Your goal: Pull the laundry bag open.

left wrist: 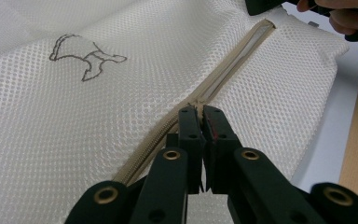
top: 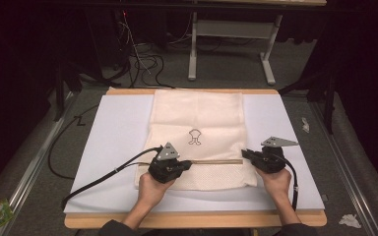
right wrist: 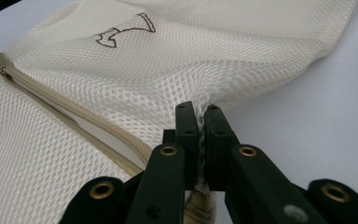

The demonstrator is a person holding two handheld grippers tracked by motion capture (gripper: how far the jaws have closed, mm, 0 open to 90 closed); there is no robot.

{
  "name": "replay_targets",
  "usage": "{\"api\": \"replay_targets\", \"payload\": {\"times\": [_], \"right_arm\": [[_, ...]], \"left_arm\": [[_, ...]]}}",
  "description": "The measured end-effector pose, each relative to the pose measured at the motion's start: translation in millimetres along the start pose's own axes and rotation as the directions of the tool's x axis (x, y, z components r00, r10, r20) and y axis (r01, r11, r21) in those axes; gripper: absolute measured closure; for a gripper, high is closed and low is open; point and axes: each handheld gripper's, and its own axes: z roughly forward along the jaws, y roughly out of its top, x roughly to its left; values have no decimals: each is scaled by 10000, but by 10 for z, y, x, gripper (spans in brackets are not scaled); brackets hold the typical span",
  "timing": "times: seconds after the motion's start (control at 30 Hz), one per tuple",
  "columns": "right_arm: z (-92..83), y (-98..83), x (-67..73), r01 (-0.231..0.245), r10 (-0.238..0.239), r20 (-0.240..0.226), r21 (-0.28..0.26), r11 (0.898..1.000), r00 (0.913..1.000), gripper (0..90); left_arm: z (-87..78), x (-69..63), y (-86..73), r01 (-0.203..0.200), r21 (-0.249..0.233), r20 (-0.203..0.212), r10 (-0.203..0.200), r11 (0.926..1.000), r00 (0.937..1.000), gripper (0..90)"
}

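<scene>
High view | zipper runs left-right | mesh bag lengthwise away

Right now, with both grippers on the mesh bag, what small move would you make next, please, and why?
Probably draw the left gripper a little further along the zipper, away from the right gripper. Its jaws look shut on the zipper pull; the zipper gapes between the two grippers and is closed behind the left one. The right gripper pinches the mesh laundry bag at its edge, anchoring it.
</scene>
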Motion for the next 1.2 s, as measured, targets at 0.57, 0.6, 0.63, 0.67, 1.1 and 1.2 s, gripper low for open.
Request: {"api": "replay_targets", "payload": {"times": [0.57, 0.6, 0.63, 0.67, 1.1, 1.2], "right_arm": [[-17, 9, -9, 35, -35, 39, -67, 10000, 10000, 879], [-16, 8, -4, 35, -34, 64, -77, 10000, 10000, 879], [-17, 8, -6, 67, -67, 92, -44, 10000, 9999, 879], [-19, 6, -9, 0, 0, 85, -30, 10000, 10000, 879], [-34, 9, -37, -85, 85, 88, -82, 9999, 9999, 879], [-43, 15, -41, -2, 3, 142, -63, 10000, 9999, 879]], "left_arm": [[-108, 53, -16, 78, -177, -89, -79, 9998, 9999, 871], [-119, 56, -17, 95, -207, -133, -98, 9997, 9999, 872], [-134, 66, -22, 123, -236, -140, -127, 9996, 9998, 871], [-151, 78, -28, 155, -255, -148, -159, 9996, 9998, 872], [-247, 130, -53, 372, -469, -195, -382, 9982, 9991, 872], [-281, 142, -63, 430, -516, -239, -443, 9977, 9987, 871]]}}
